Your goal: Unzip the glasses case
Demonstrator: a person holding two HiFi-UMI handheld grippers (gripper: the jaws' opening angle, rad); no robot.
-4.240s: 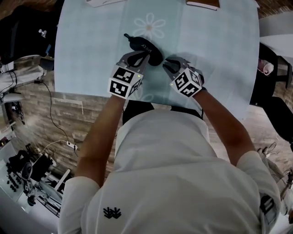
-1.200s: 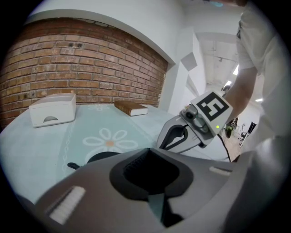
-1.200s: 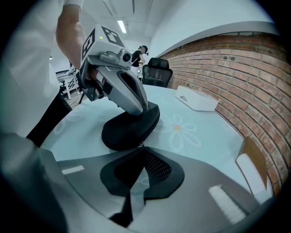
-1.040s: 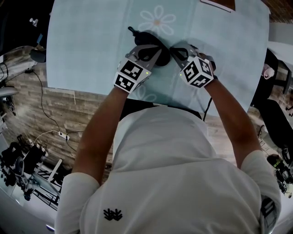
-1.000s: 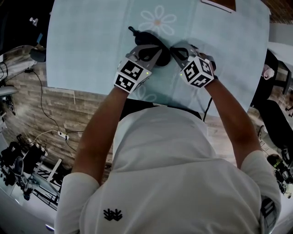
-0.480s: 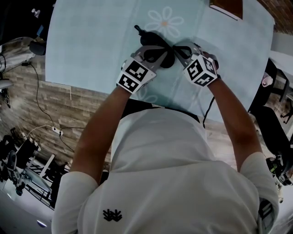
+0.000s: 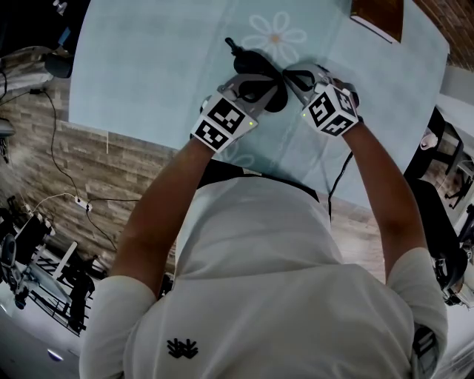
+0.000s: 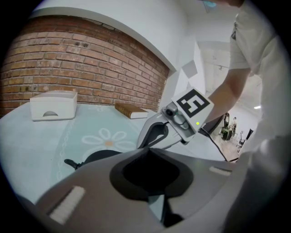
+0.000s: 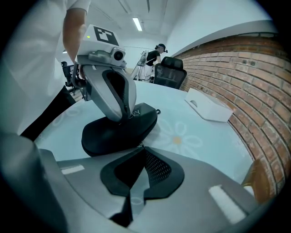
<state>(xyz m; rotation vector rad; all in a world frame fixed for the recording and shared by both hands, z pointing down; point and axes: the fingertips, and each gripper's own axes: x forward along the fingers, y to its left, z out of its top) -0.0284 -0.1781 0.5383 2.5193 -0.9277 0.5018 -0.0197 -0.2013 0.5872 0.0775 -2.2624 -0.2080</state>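
Observation:
The black glasses case (image 7: 254, 61) lies on the pale blue table (image 7: 148, 66), its short strap (image 7: 232, 47) pointing to the far left. My left gripper (image 7: 255, 80) is shut and its tips press down on the case's top (image 9: 122, 116). My right gripper (image 9: 141, 148) is shut at the case's near end, its tips pinching what looks like the small zipper pull (image 9: 140, 144). In the left gripper view the case (image 8: 97, 157) shows only to the left of my shut left gripper (image 8: 149, 151), which hides the rest.
A white box (image 8: 52, 105) and a brown book (image 8: 132, 110) sit near the table's far edge by the brick wall. The book (image 7: 378, 16) also shows at the head view's top right. A daisy print (image 7: 275, 35) lies beyond the case. An office chair (image 9: 170, 73) stands past the table.
Over four seconds my right gripper has come up against the case's end. The left has stayed on the case. In the last second only the head view has drifted.

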